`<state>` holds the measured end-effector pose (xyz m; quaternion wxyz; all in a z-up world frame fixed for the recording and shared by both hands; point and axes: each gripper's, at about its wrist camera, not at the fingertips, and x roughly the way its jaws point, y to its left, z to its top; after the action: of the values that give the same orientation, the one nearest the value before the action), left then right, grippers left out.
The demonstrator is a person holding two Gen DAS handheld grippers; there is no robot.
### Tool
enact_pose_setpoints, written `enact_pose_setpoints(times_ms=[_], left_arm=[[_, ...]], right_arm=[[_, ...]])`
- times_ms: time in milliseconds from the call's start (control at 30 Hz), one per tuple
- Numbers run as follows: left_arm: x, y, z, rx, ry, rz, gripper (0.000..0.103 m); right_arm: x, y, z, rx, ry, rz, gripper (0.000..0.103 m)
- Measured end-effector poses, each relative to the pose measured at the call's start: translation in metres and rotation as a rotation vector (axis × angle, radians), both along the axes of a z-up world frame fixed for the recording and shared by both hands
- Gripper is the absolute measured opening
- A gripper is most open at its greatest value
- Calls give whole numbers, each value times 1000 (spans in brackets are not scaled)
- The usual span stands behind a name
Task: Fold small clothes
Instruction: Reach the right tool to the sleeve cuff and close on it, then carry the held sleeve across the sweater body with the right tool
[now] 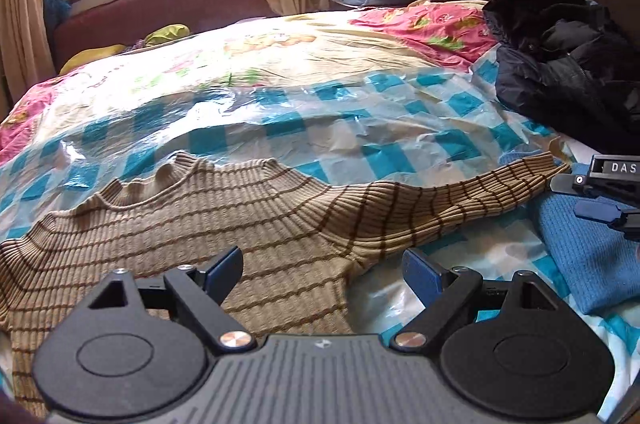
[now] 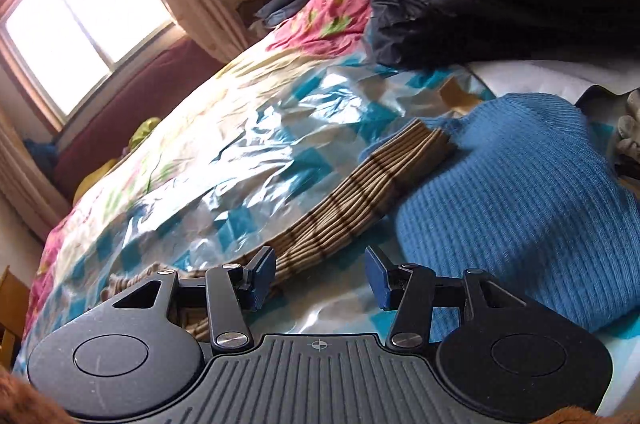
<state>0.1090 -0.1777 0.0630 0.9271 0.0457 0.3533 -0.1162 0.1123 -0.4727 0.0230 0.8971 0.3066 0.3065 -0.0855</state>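
The tan ribbed sweater with brown stripes (image 1: 224,224) lies spread face-up on the checked plastic sheet (image 1: 360,128) that covers the bed, neck away from the left wrist camera, presumably laid flat so its sleeves can be turned in. One sleeve (image 2: 360,192) stretches out sideways, and its cuff lies against the blue knitted garment (image 2: 520,224) heaped beside it, possibly overlapping its edge.

The left gripper (image 1: 322,270) hangs over the sweater's body near the armpit, its fingers apart with nothing between them. The right gripper (image 2: 320,278) hovers over the near part of that sleeve, fingers likewise apart and empty (one blue pad (image 2: 262,274) sits above the striped knit, whether touching it I cannot tell). That placement suggests the sleeve is the next thing to be picked up and folded across the chest.

A black padded jacket (image 1: 560,64) is piled near the headboard, well clear of the work.
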Motion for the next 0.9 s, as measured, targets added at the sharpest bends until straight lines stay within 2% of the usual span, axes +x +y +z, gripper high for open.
enact_pose_setpoints(times_ms=[133, 267, 367, 467, 500, 567, 633, 767, 900], left_arm=[[10, -20, -7, -13, 13, -30, 91], [13, -25, -14, -7, 26, -42, 91], [13, -24, -19, -8, 45, -40, 91], [11, -21, -20, -11, 53, -35, 91], [10, -19, -20, -14, 53, -35, 91], [8, -14, -18, -23, 51, -33, 91], [5, -6, -15, -34, 44, -28, 91], [-2, 22, -10, -55, 33, -1, 91], [-14, 66, -9, -55, 12, 59, 91]], right_arm=[[26, -36, -15, 58, 6, -82, 43], [48, -55, -36, 121, 48, -131, 40], [57, -64, -48, 186, 35, -156, 37], [64, -72, -55, 234, 30, -197, 27], [66, -74, -56, 236, 28, -202, 15], [69, -74, -56, 244, 27, -203, 11], [67, -69, -47, 223, 4, -184, 10], [61, -39, -10, 167, -86, -89, 9], [67, 28, 39, 100, -168, 100, 9]])
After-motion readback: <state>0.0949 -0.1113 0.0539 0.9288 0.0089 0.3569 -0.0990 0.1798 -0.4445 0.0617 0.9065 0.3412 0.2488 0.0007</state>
